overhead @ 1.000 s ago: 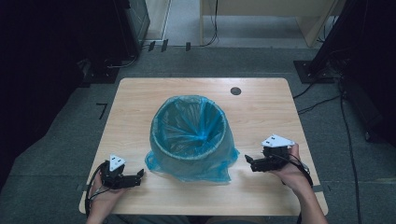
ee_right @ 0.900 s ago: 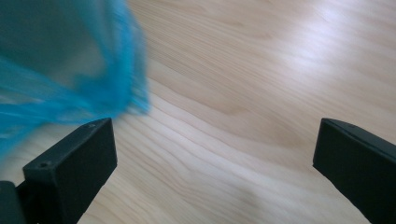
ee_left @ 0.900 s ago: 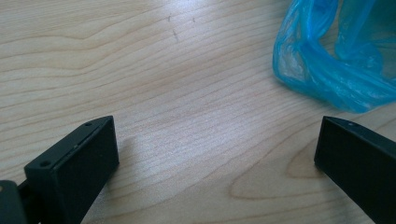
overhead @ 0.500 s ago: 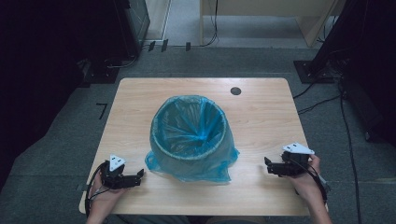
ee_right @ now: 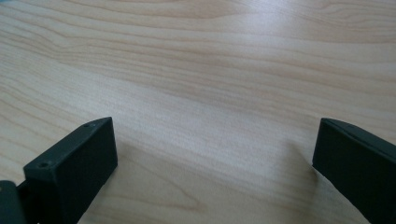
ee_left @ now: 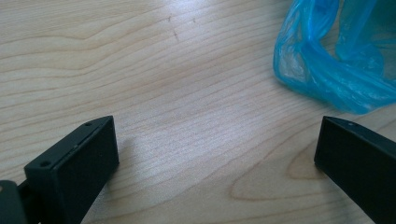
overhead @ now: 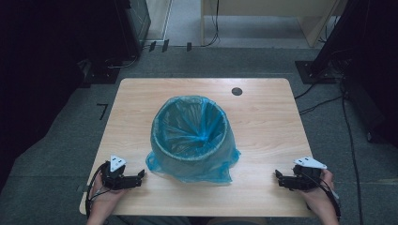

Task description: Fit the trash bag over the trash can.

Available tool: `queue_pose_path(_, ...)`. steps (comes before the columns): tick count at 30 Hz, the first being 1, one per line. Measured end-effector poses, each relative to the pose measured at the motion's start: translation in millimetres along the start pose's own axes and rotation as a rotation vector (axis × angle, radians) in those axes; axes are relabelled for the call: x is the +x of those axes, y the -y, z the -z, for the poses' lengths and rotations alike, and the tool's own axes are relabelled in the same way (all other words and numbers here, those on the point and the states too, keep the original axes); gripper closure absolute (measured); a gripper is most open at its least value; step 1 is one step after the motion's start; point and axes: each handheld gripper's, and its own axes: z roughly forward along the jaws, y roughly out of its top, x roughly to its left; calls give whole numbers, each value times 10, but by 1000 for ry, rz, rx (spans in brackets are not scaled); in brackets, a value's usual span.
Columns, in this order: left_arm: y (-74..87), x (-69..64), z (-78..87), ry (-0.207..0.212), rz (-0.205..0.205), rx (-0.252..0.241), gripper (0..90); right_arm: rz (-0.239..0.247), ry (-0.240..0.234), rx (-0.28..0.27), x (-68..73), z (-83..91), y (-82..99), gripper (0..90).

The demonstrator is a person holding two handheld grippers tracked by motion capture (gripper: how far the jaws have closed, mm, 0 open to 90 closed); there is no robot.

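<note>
My left gripper [overhead: 139,177] rests fingers spread just beside the blue bag [overhead: 192,136]; my right gripper [overhead: 279,177], fingers spread too, sits well apart near the surface [overhead: 263,122] edge.

The left gripper [ee_left: 215,154] sits wide open on the wooden table [ee_left: 154,79], near the blue bag [ee_left: 327,65].

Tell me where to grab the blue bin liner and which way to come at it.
Judging by its pose, take the blue bin liner by the loose skirt spread on the table at its near left corner. The film bunches there, thin enough to pinch, just ahead of the open left gripper. Come in low from the near left, sliding one of the fingers under the fold.
</note>
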Motion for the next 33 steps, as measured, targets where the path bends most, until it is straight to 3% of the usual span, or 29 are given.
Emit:
queue_pose_path(5, 0, 0, 0, 0, 0, 0, 0, -36, -13, -19, -70, 49, 99, 0)
queue_pose_path(14, 1, 0, 0, 0, 0, 0, 0, -38, -13, -28, -166, 156, 228, 0)
queue_pose_path(33, 1, 0, 0, 0, 0, 0, 0, -39, -11, -29, -176, 220, 298, 0)
